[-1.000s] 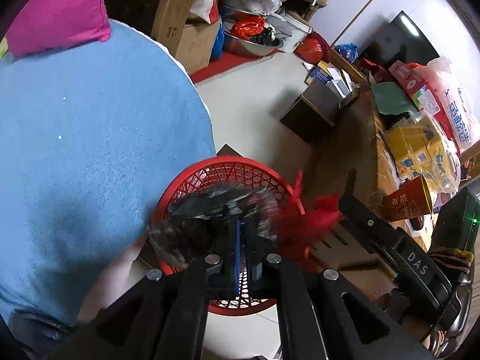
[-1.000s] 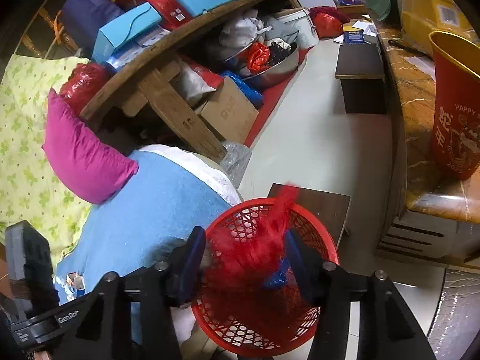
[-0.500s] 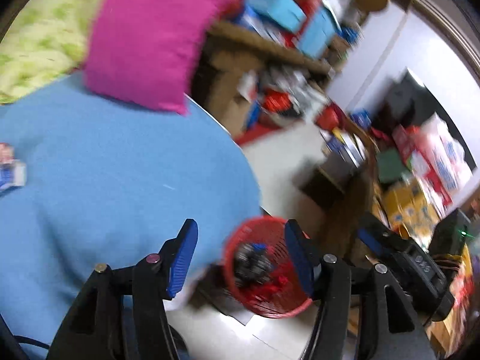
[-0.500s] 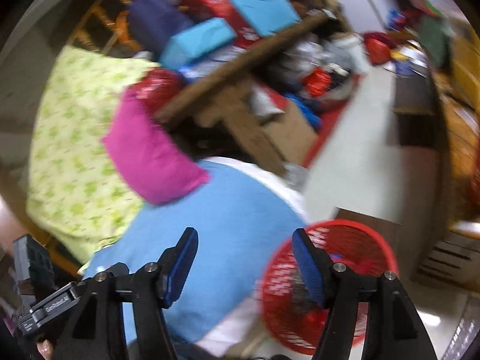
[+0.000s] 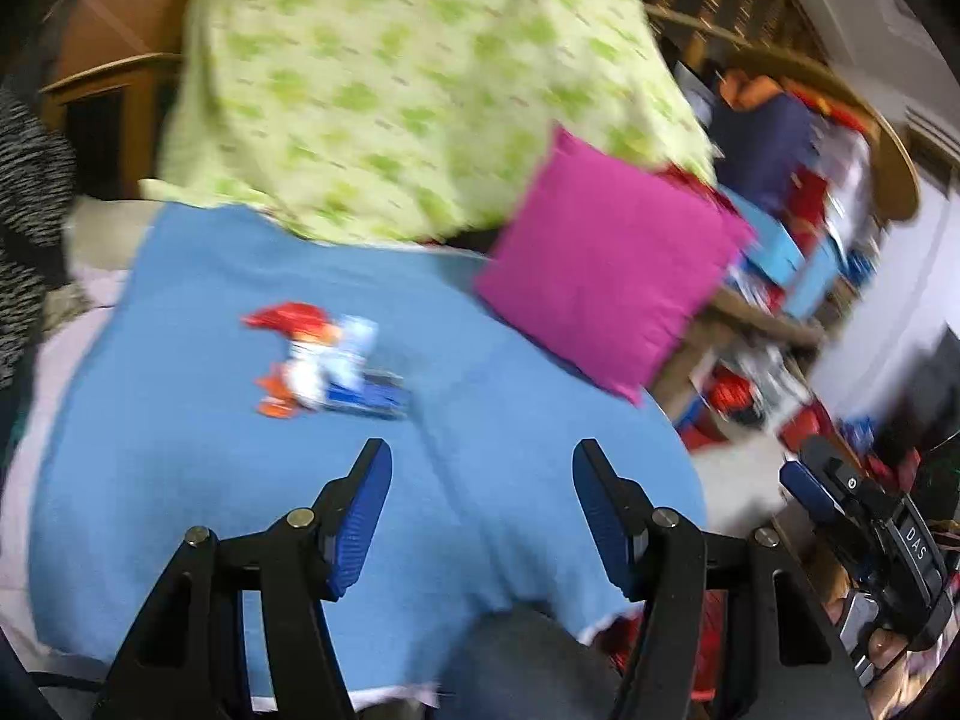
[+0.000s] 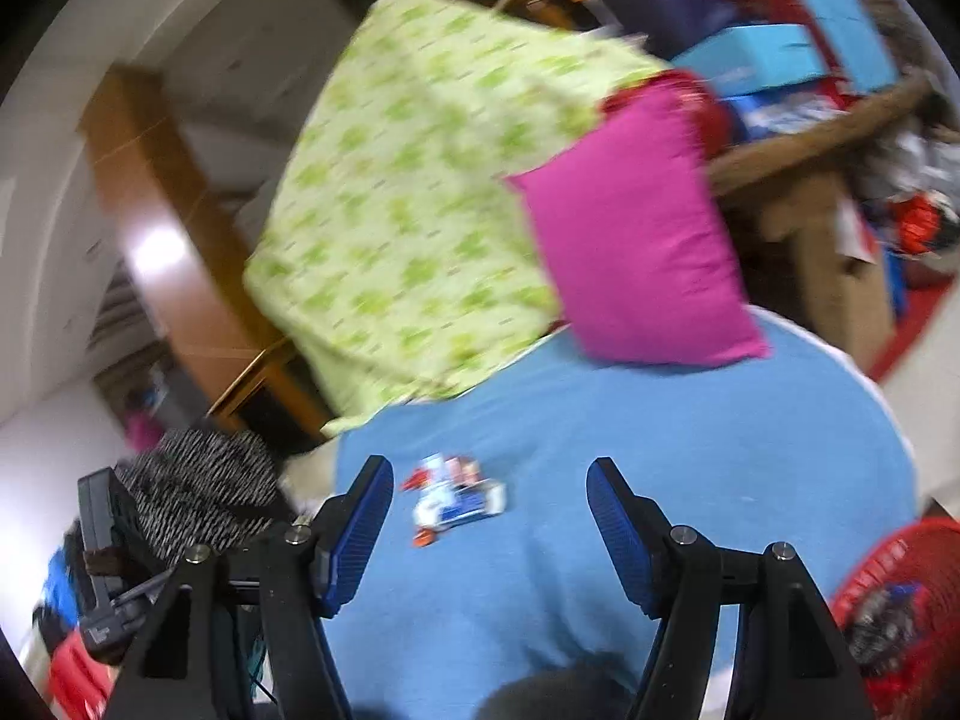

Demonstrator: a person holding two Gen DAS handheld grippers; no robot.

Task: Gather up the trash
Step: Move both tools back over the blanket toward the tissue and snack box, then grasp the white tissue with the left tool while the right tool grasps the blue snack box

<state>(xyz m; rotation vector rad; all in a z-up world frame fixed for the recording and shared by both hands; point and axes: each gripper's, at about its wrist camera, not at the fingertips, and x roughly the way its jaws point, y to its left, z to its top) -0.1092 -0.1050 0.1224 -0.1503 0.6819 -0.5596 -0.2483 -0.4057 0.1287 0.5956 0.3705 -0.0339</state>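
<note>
A small heap of red, white and blue wrappers (image 5: 327, 366) lies on the blue blanket (image 5: 198, 480); it also shows in the right wrist view (image 6: 456, 495). My left gripper (image 5: 480, 510) is open and empty, nearer than the wrappers and to their right. My right gripper (image 6: 489, 525) is open and empty, with the wrappers just beyond it between the fingers. The red mesh basket (image 6: 900, 594) holds dark and red trash at the lower right of the right wrist view.
A magenta pillow (image 5: 612, 264) leans on a green-patterned quilt (image 5: 390, 84) at the back of the bed. Cluttered wooden shelves (image 6: 810, 138) stand to the right. A striped grey cloth (image 6: 198, 486) lies at the left. Both views are motion-blurred.
Both grippers let go of their trash into the red basket, opened, and swung up and left from the basket toward the wrappers on the blue blanket.
</note>
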